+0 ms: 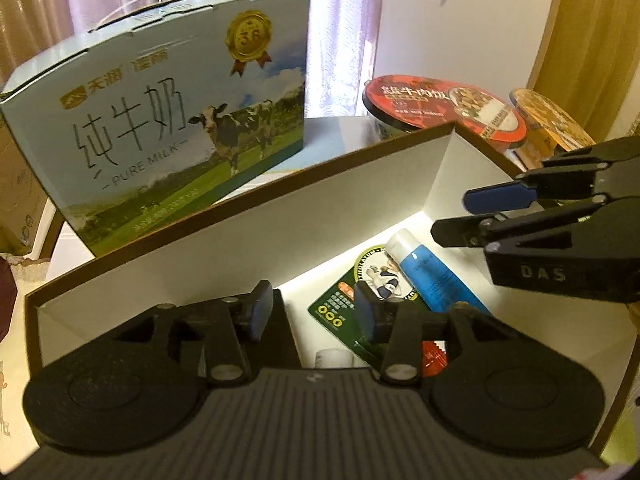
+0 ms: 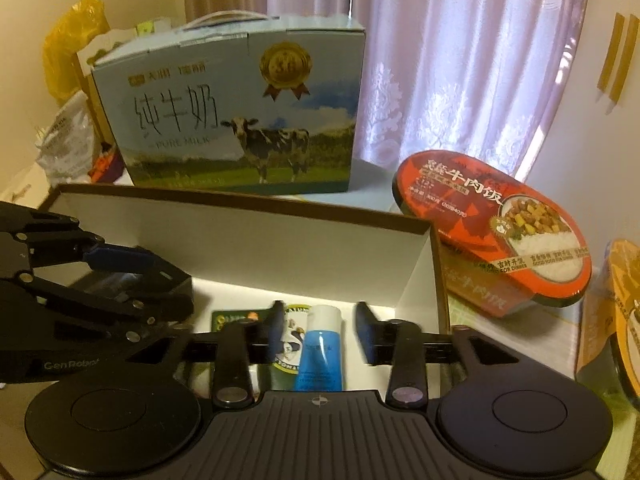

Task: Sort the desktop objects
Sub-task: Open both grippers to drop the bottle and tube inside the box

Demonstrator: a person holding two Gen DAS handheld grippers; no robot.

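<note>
An open box with a brown rim (image 1: 240,199) (image 2: 248,203) and white walls holds a blue tube (image 1: 434,280) (image 2: 320,350) with a white cap. The tube lies on a green packet (image 1: 338,312) (image 2: 230,317) with a round cartoon emblem. My left gripper (image 1: 314,312) (image 2: 170,282) hangs open over the box's left part, with a dark flat item (image 1: 286,332) (image 2: 104,280) just below it. My right gripper (image 2: 320,330) (image 1: 452,216) is open above the tube, its pads clear of it on both sides. A red scrap (image 1: 434,360) and a white piece (image 1: 332,358) peek out near the front wall.
Behind the box stands a tall milk carton case (image 1: 180,120) (image 2: 240,120). To the right sit a red-lidded rice bowl (image 1: 440,108) (image 2: 500,224) and a yellow-lidded bowl (image 1: 548,120) (image 2: 624,320). Bags (image 2: 68,132) pile up at the far left, with curtains behind.
</note>
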